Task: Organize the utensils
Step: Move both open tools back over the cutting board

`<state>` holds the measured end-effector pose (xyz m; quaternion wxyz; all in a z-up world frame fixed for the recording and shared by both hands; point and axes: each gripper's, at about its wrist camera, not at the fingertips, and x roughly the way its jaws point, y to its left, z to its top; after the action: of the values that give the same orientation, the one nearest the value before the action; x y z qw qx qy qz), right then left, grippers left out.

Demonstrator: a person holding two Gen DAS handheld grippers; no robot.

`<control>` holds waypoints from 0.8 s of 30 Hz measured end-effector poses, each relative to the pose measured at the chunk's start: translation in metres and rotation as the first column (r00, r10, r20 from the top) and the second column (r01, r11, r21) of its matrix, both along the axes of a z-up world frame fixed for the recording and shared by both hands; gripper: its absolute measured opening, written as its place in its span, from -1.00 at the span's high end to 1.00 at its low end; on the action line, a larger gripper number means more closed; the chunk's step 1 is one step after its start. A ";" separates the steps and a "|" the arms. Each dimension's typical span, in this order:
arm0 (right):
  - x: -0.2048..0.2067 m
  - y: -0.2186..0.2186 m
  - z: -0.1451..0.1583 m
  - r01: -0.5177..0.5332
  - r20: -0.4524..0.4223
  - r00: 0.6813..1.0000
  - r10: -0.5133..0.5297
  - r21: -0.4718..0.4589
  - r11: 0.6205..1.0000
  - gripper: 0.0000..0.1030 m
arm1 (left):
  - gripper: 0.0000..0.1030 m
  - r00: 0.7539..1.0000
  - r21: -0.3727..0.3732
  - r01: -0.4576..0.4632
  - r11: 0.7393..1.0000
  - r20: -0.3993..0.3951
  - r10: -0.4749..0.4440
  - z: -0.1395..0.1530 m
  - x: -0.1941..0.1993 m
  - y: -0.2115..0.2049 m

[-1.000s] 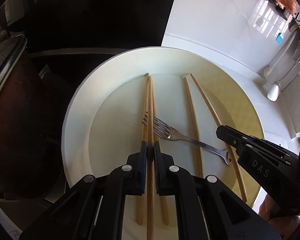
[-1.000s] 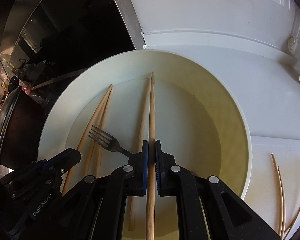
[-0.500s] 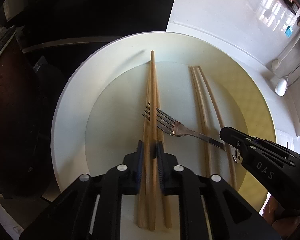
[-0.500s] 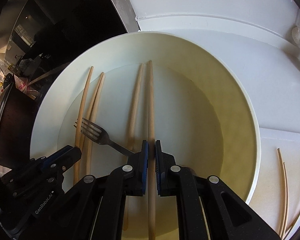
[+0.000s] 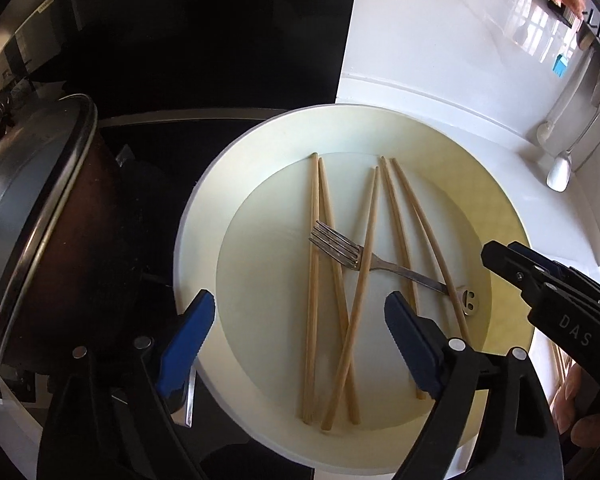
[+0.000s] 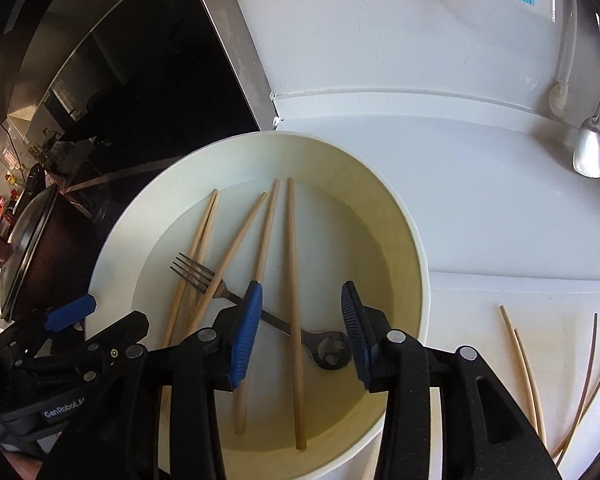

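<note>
Resting inside a round, cream, smooth-walled bowl [image 5: 204,240] are five slender wooden chopsticks [image 5: 313,280] and one metal fork [image 5: 336,246]. The chopsticks are straight, tapered and pale tan; two lie near-parallel at the bowl's left, one crosses them diagonally over the fork's tines, and two lie close together at the right. The fork has a thin shank and a pierced round handle end lying across the right-hand pair.

Left gripper [image 5: 300,312]: released, its jaws having just been opening; the ribbed blue pads stand wide above the chopsticks, pressing nothing. Right gripper [image 6: 302,300]: also released, jaws having just been opening, parted about halfway; one chopstick [image 6: 294,312] lies below the gap, untouched by either pad.

The bowl sits on a glossy white table [image 6: 480,208]. A brown, metal-rimmed pot [image 5: 48,216] stands just beside the bowl. Several thin, pale sticks [image 6: 524,364] lie on the table, apart from the bowl. A steel spoon [image 6: 590,152] hangs at the far wall.
</note>
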<state>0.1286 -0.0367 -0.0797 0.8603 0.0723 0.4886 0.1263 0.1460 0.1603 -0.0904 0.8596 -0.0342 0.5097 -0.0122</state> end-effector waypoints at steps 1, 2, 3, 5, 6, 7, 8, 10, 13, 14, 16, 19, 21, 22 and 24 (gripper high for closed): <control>-0.002 -0.001 0.002 0.001 0.007 1.000 -0.001 -0.002 1.000 0.16 | -0.72 1.000 0.000 -0.001 1.000 -0.003 0.001 0.001 -0.002 0.002; -0.005 -0.001 0.004 0.004 0.015 1.000 -0.003 -0.002 1.000 0.13 | -0.74 1.000 0.001 -0.001 1.000 -0.004 0.001 0.003 -0.003 0.003; -0.009 -0.003 0.008 0.008 0.021 1.000 -0.008 0.001 1.000 0.09 | -0.74 1.000 -0.001 -0.002 1.000 -0.003 0.002 0.005 -0.005 0.005; -0.018 -0.008 0.014 0.025 0.039 0.999 -0.025 0.011 1.000 0.02 | -0.77 1.000 -0.007 -0.005 1.000 -0.002 0.005 0.009 -0.009 0.011; -0.023 -0.011 0.017 0.036 0.047 0.998 -0.037 0.016 0.999 0.00 | -0.77 1.000 -0.011 -0.007 1.000 0.001 0.007 0.012 -0.011 0.013; -0.027 -0.013 0.019 0.045 0.055 0.997 -0.046 0.023 0.999 0.00 | -0.77 1.000 -0.015 -0.008 1.000 0.005 0.008 0.015 -0.013 0.016; -0.031 -0.016 0.022 0.056 0.063 0.996 -0.057 0.028 0.998 0.00 | -0.78 1.000 -0.016 -0.009 1.000 0.010 0.009 0.017 -0.016 0.017; -0.040 -0.023 0.027 0.089 0.077 0.993 -0.090 0.025 0.996 -0.06 | -0.81 1.000 -0.014 -0.009 1.000 0.021 0.009 0.023 -0.021 0.020; -0.054 -0.034 0.033 0.141 0.089 0.986 -0.142 0.018 0.990 -0.09 | -0.83 0.999 -0.017 0.005 1.000 0.039 -0.005 0.028 -0.030 0.016; -0.059 -0.038 0.033 0.159 0.091 0.983 -0.160 0.017 0.987 -0.09 | -0.84 0.999 -0.016 0.014 1.000 0.043 -0.014 0.029 -0.033 0.013; -0.070 -0.045 0.032 0.190 0.091 0.978 -0.190 0.010 0.982 -0.09 | -0.85 0.998 -0.009 0.039 0.999 0.053 -0.039 0.029 -0.039 0.004; -0.088 -0.055 0.028 0.221 0.081 0.972 -0.220 -0.007 0.975 -0.13 | -0.85 0.994 0.006 0.089 0.996 0.061 -0.090 0.029 -0.043 -0.013; -0.102 -0.065 0.027 0.237 0.081 0.969 -0.234 -0.025 0.971 -0.13 | -0.85 0.990 0.009 0.123 0.992 0.065 -0.123 0.027 -0.045 -0.027; -0.109 -0.070 0.028 0.247 0.087 0.966 -0.243 -0.035 0.968 -0.13 | -0.85 0.988 0.007 0.141 0.990 0.068 -0.141 0.027 -0.046 -0.035; -0.124 -0.083 0.028 0.272 0.102 0.958 -0.266 -0.052 0.961 -0.13 | -0.85 0.982 0.002 0.173 0.985 0.075 -0.173 0.027 -0.049 -0.052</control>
<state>0.0048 -0.1193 -0.0519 0.8935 0.1037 0.4369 -0.0048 0.0975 0.1083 -0.0630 0.8738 0.0087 0.4780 -0.0892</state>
